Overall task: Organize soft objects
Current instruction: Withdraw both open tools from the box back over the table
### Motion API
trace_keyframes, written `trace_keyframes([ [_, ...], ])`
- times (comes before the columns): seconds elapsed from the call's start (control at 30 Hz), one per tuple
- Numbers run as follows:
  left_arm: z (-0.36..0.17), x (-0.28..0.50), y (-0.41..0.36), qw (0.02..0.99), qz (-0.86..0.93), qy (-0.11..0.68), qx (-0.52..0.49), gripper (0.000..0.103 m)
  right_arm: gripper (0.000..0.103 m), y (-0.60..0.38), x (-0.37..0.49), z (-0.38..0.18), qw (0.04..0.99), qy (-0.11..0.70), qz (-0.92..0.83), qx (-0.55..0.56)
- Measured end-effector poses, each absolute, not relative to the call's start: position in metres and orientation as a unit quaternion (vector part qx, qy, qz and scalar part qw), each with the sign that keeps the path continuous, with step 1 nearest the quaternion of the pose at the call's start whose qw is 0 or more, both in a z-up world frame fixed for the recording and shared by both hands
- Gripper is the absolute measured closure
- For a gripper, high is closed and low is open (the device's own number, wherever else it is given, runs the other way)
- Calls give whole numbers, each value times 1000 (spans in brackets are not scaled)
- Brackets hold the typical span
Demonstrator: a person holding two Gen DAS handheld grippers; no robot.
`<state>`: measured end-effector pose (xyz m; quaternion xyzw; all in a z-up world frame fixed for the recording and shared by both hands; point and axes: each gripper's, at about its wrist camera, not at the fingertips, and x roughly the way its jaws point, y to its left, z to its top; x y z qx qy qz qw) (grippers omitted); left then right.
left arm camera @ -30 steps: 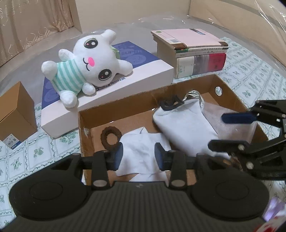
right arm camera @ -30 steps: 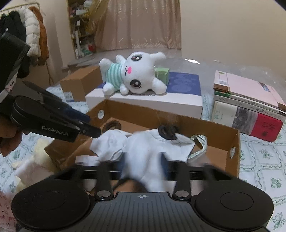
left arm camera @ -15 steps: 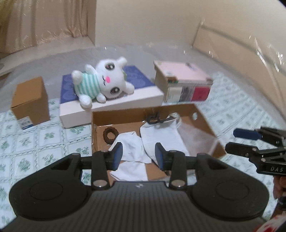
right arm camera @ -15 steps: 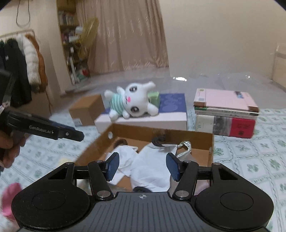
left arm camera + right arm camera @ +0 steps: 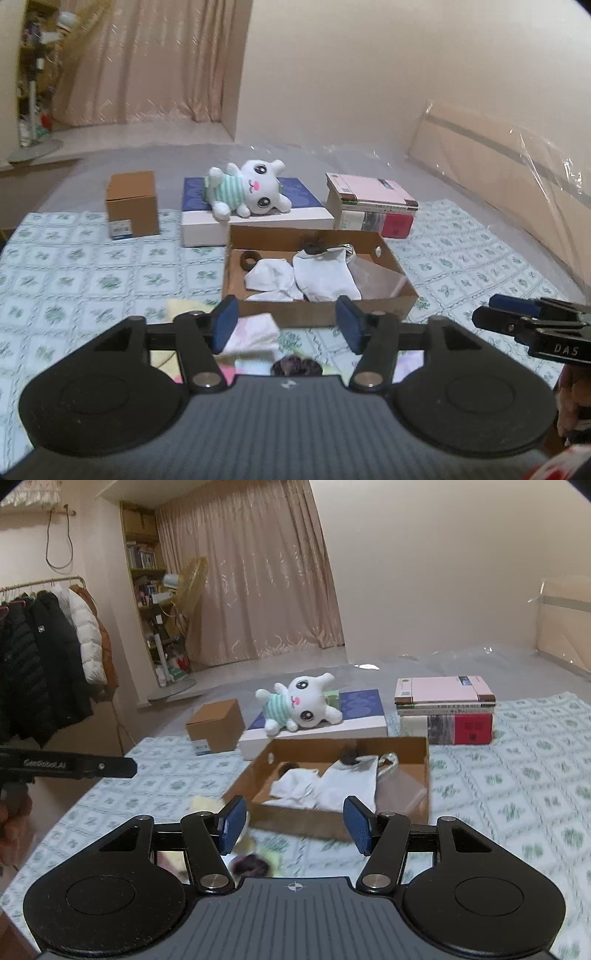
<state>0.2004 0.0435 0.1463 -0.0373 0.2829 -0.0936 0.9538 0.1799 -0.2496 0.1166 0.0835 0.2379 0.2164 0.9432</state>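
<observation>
I am holding both grippers up and back from the cardboard tray (image 5: 319, 314), with a wide look over the bed. The left gripper (image 5: 287, 329) is standing open with nothing between its blue pads, and its jaws have just been opening wider. The right gripper (image 5: 293, 825) is open too and gripping nothing. The white cloths (image 5: 303, 275) are lying inside the tray, loosely bunched side by side, and a dark ring (image 5: 250, 259) is sitting in its far left corner; I judge they are there because the tray is the place for gathered soft things. More soft pieces are waiting on the flowered sheet (image 5: 92, 273) just in front of the tray: a pale folded cloth (image 5: 255, 334), something yellow (image 5: 184, 306) and a dark scrunchy lump (image 5: 295, 365) right below my left fingers. The white plush rabbit (image 5: 247, 190) is lying on the blue-topped box (image 5: 295, 214) behind the tray, not yet put away. A small brown box (image 5: 131, 203) and a stack of books (image 5: 373, 205) are flanking it.

Compared with a second ago, both grippers are much farther from the tray; back then they were hanging right over the white cloths. The tray is looking small now, and the loose pieces in front of it are coming into view
</observation>
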Motion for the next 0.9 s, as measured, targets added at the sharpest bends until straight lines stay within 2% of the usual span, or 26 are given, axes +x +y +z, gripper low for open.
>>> trace_keyframes([
  [0.27, 126, 116, 58, 961, -41, 268, -51, 39, 44, -237, 124, 98, 938, 251, 221, 85],
  [0.33, 116, 101, 58, 962, -24, 268, -45, 33, 44, -236, 116, 91, 937, 258, 222, 86],
  [0.47, 93, 76, 56, 961, 7, 274, -42, 30, 44, -234, 106, 76, 931, 274, 222, 91],
  [0.9, 58, 74, 38, 949, 1, 312, -46, 29, 44, -241, 102, 62, 930, 286, 212, 89],
])
